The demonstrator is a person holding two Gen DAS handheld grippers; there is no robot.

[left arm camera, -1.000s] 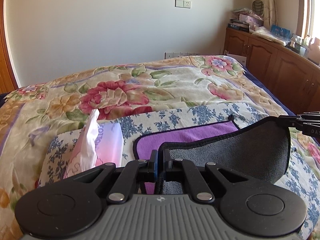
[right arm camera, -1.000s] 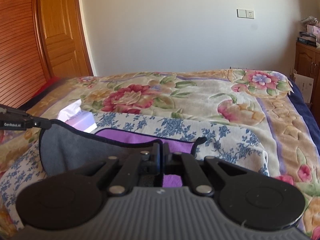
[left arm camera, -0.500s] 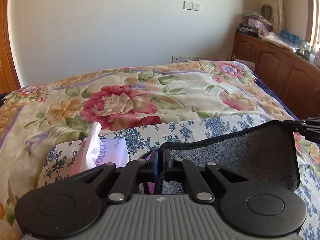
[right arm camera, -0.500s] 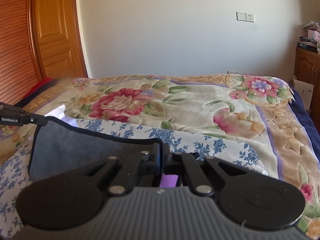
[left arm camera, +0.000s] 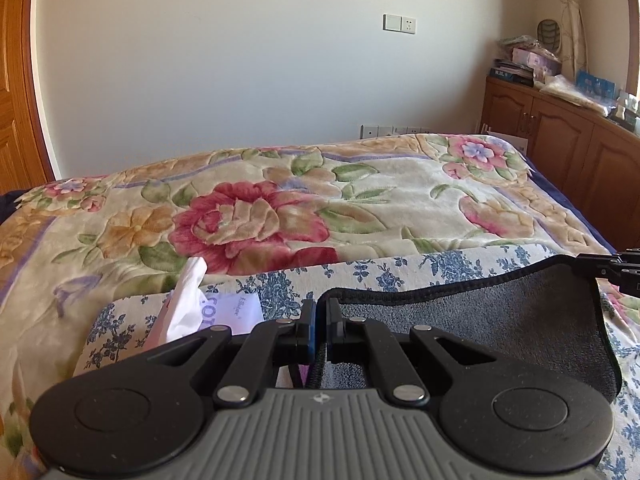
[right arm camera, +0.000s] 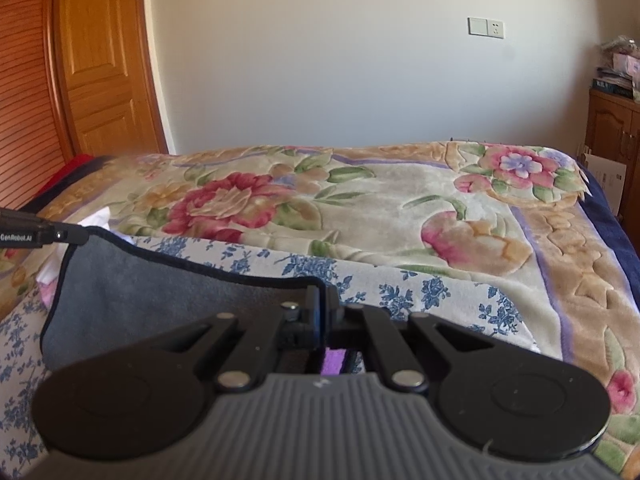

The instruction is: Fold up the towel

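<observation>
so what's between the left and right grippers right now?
Only the towel: its dark-bound top edge runs slightly slack from the left gripper to the right gripper, grey side facing. Both wrist views show it.

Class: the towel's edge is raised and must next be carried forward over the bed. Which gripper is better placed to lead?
Neither: the left gripper and right gripper each pinch one corner of the towel at similar height, so both should move together.

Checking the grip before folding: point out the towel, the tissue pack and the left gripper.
towel (left arm camera: 520,320), left wrist view, grey face.
tissue pack (left arm camera: 188,300), left wrist view, white tissue sticking out.
left gripper (left arm camera: 319,312), left wrist view, between fingertips shut on towel corner.
</observation>
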